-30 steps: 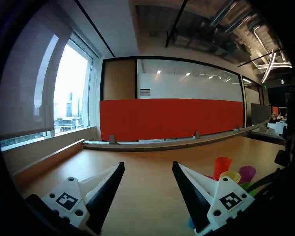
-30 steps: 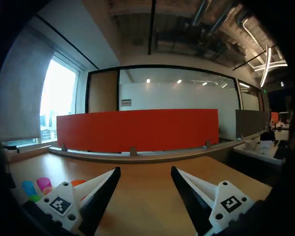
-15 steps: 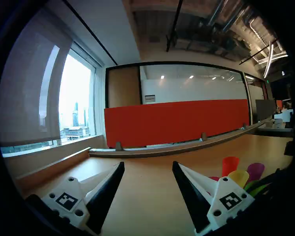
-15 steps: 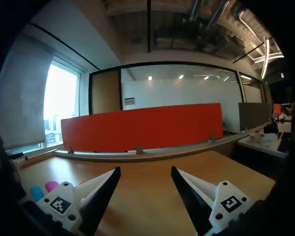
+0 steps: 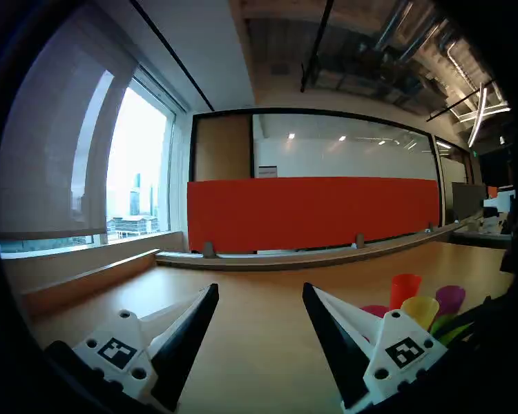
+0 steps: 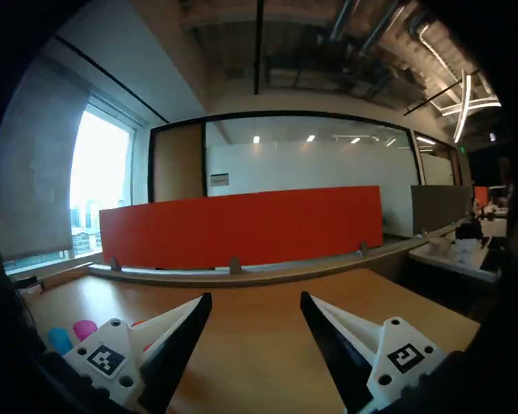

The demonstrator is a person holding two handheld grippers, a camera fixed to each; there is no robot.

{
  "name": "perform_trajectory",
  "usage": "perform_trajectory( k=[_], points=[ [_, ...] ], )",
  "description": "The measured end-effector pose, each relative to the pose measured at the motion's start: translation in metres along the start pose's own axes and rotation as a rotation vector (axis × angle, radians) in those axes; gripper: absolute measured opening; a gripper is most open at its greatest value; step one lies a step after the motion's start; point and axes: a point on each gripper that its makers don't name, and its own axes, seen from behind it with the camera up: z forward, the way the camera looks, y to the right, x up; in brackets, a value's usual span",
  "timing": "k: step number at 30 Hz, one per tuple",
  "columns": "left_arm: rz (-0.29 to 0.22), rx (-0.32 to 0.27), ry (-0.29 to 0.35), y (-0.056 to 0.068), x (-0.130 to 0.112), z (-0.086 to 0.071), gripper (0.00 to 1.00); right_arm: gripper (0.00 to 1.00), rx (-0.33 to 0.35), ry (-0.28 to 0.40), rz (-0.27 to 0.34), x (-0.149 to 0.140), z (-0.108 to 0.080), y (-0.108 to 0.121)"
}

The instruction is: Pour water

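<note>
In the left gripper view my left gripper [image 5: 259, 293] stands open above the wooden desk [image 5: 259, 345], nothing between its fingers. Right of its right finger stands a cluster of plastic cups: an orange cup [image 5: 405, 288], a yellow cup [image 5: 420, 310], a purple cup [image 5: 450, 298] and a pink rim [image 5: 375, 310]. In the right gripper view my right gripper [image 6: 255, 300] is open and empty over the desk [image 6: 259, 345]. Behind its left finger peek a blue cup [image 6: 59, 339] and a pink cup [image 6: 85, 328].
A red divider panel [image 5: 314, 210] runs along the desk's far edge, also seen as the red panel [image 6: 242, 224]. A bright window [image 5: 138, 179] is at the left. Another desk with items [image 6: 459, 252] stands at the right.
Both views drifted slightly, tilting up and back a little. The cups sit in nearly the same places. Both grippers stay open.
</note>
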Motion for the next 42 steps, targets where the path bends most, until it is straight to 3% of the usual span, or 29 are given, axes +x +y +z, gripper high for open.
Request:
perform_trajectory(
  k=[12,42],
  points=[
    [-0.007,0.009,-0.009,0.000,-0.013,0.002,0.90,0.99,0.015,-0.007,0.021,-0.007,0.004,-0.008],
    [-0.025,-0.003,-0.048,0.002,-0.032,0.006,0.90,0.99,0.005,0.009,0.025,0.001,0.002,-0.003]
  ],
)
